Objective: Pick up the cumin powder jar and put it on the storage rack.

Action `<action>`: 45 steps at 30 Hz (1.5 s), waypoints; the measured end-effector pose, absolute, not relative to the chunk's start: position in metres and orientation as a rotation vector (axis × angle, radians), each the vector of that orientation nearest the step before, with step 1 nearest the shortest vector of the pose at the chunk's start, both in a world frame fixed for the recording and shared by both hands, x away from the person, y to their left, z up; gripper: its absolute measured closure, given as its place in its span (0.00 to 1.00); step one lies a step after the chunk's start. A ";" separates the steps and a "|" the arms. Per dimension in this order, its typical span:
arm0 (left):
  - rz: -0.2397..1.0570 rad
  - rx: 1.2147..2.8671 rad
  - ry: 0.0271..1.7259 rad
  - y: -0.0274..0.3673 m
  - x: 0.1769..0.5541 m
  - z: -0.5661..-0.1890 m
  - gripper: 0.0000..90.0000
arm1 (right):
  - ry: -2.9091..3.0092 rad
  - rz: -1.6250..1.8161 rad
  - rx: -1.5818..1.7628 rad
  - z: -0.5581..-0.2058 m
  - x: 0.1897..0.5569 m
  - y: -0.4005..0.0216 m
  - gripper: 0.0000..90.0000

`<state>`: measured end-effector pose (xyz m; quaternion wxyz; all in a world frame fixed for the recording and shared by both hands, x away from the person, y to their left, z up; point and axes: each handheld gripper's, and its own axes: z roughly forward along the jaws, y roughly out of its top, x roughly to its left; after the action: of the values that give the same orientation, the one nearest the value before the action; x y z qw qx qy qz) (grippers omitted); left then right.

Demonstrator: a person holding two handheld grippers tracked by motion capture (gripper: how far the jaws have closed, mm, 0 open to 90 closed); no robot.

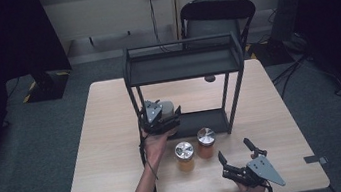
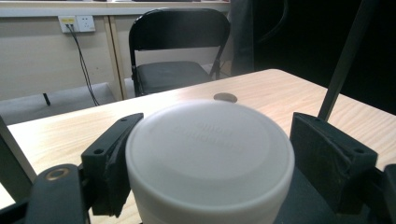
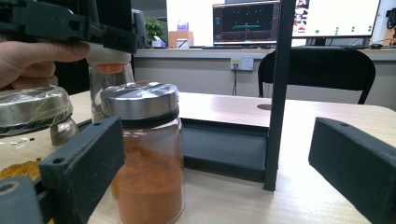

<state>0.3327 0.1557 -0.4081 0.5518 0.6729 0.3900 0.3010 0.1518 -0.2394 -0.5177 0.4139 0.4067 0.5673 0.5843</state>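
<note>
Nearest the person's edge of the wooden table (image 1: 113,134), the right gripper (image 1: 238,159) rests low with its jaws spread wide and nothing between them, aimed toward the jars. Just beyond it stand two glass spice jars with metal lids, close together: one with yellow-orange powder (image 1: 185,156) to the left, and one with orange-red powder (image 1: 206,143) a little farther back and to the right, which the right gripper view shows upright just ahead of its own left jaw. Past the jars, the left gripper (image 1: 160,108) sits at the left end of the black two-tier rack (image 1: 184,66), around a white-lidded jar (image 2: 210,149) that stands upright at the lower shelf's edge. Its jaws are parted: the left pad lies against or just beside the lid, and the right pad stands clear with a visible gap. Behind the table is a black folding chair (image 1: 217,16).
</note>
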 end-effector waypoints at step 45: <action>0.676 1.535 0.777 0.167 0.302 -0.381 0.03 | 1.422 1.467 1.022 -0.518 0.151 -0.239 0.03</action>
<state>0.3024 0.1668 -0.3812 0.6025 0.6629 0.3353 0.2919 0.1515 -0.2389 -0.5181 0.4156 0.4070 0.5662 0.5840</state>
